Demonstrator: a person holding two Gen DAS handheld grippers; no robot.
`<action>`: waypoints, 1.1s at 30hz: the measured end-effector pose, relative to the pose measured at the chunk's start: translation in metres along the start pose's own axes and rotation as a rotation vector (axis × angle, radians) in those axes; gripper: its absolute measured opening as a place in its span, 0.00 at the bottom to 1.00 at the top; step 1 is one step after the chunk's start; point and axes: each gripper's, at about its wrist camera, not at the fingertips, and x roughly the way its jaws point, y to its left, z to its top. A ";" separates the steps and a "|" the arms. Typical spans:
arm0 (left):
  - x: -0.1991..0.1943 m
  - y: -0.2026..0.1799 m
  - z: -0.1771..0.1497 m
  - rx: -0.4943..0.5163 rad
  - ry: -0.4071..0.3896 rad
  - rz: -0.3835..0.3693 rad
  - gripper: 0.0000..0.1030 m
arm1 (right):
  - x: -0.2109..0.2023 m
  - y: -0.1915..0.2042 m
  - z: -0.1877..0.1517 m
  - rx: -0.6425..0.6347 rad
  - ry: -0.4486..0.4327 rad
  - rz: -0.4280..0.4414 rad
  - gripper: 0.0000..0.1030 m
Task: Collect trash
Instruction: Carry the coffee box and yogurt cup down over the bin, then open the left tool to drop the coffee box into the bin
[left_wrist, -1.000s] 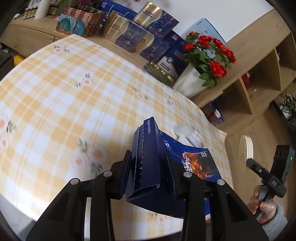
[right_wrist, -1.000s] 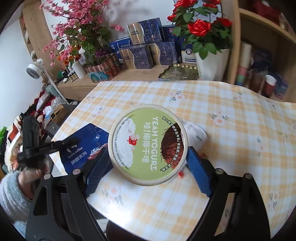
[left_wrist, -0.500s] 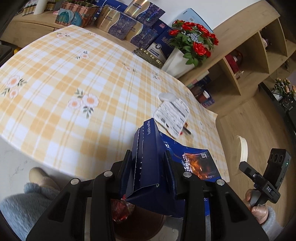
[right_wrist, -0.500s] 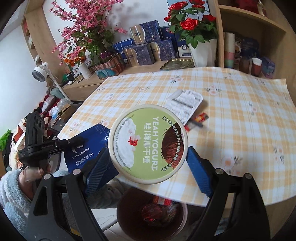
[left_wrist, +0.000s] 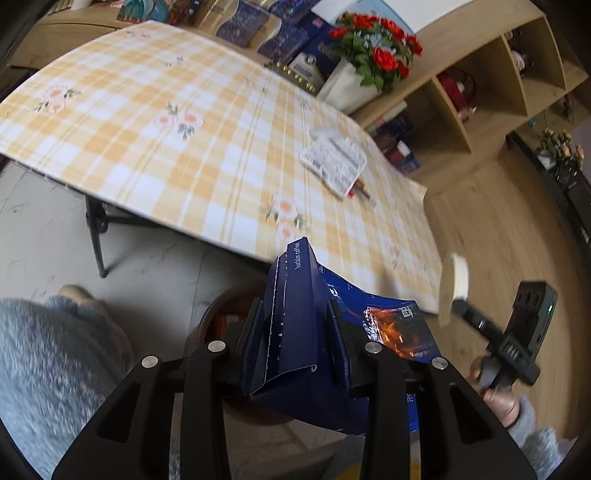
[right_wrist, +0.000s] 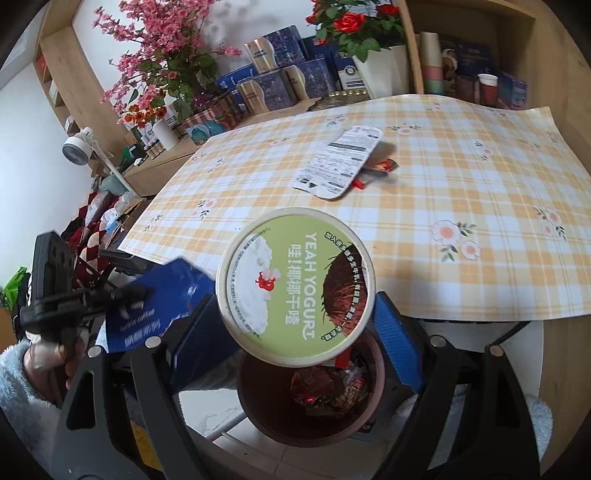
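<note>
Left gripper (left_wrist: 295, 314) — fingers closed on a dark blue coffee bag (left_wrist: 306, 332), pinched across its folded upper part; "luckin coffee" reads along the top fold. The bag hangs off the tabletop edge, above a brown bin (left_wrist: 221, 317) on the floor, of which only part of the rim shows behind the fingers in the left wrist view.

Right gripper (right_wrist: 295, 317) — fingers closed on a round yogurt tub (right_wrist: 295, 284), gripped at its two sides, its green "YEAH YOGURT" lid turned toward the camera. The tub is held in the air directly over the brown bin (right_wrist: 310, 406), beyond the tabletop edge.

Brown bin, contents: crumpled red and dark wrappers (right_wrist: 325, 384) lying at the bottom.

Checked tabletop (right_wrist: 443, 192), yellow and white with flower print, beyond the bin: one flattened white printed package (right_wrist: 340, 162) lies on it, with a small red wrapper (right_wrist: 380, 166) touching its far side and partly tucked under it. The same pair shows in the left wrist view, package (left_wrist: 332, 162) and wrapper (left_wrist: 360, 190).

Behind the tabletop, farther from the bin: blue and gold gift boxes (right_wrist: 284, 74), a white pot of red roses (right_wrist: 369, 44), a pink blossom arrangement (right_wrist: 159, 48), and wooden shelving (right_wrist: 480, 55) with cups and boxes.

Near the bin, floor level: the person's grey fleece sleeve (left_wrist: 55, 362).
</note>
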 end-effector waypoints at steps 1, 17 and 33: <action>0.003 -0.001 -0.003 0.007 0.014 0.011 0.32 | -0.001 -0.005 0.000 0.012 -0.001 0.001 0.81; 0.100 0.031 -0.006 -0.079 0.255 0.138 0.32 | 0.011 -0.051 -0.010 0.126 0.008 0.000 0.81; 0.147 -0.006 -0.001 0.061 0.236 0.134 0.29 | 0.017 -0.063 -0.022 0.167 0.043 -0.016 0.81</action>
